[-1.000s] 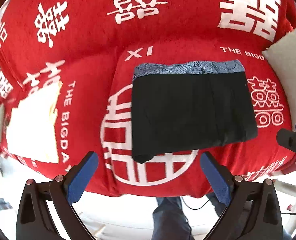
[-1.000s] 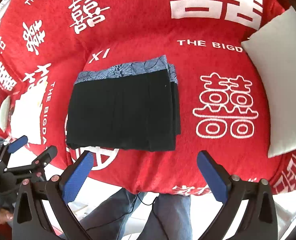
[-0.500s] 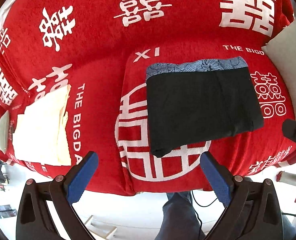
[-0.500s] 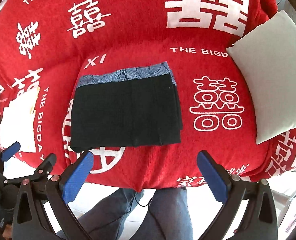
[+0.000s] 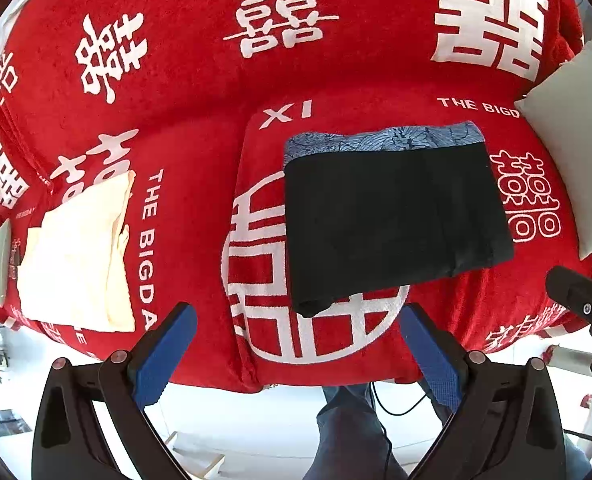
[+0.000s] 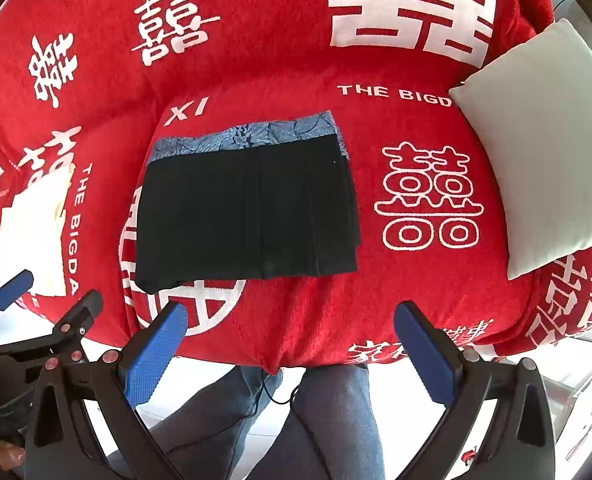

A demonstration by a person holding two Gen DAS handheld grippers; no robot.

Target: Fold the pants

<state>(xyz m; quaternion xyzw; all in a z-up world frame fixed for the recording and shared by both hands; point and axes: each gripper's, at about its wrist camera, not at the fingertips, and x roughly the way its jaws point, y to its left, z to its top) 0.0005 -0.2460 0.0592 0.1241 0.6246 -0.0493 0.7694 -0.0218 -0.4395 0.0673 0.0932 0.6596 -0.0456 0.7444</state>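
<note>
Black pants (image 5: 392,220) (image 6: 247,212) lie folded into a flat rectangle on the red sofa seat (image 5: 199,240) (image 6: 376,292), a blue patterned waistband along the far edge. My left gripper (image 5: 298,332) hangs open in front of the seat's front edge, clear of the pants, with nothing between its blue pads. Also open and holding nothing, my right gripper (image 6: 289,334) is held before the seat edge, below the pants' near right corner. The left gripper (image 6: 35,308) shows at the left of the right wrist view.
A folded cream cloth (image 5: 79,256) (image 6: 35,228) lies on the seat to the left. A pale cushion (image 5: 572,136) (image 6: 544,140) leans at the right. The person's legs in blue jeans (image 6: 316,408) stand below the seat edge. White floor lies beneath.
Both grippers have drawn back from the sofa, so the folded pants look smaller and farther away. The pants have not moved. Both grippers stay open.
</note>
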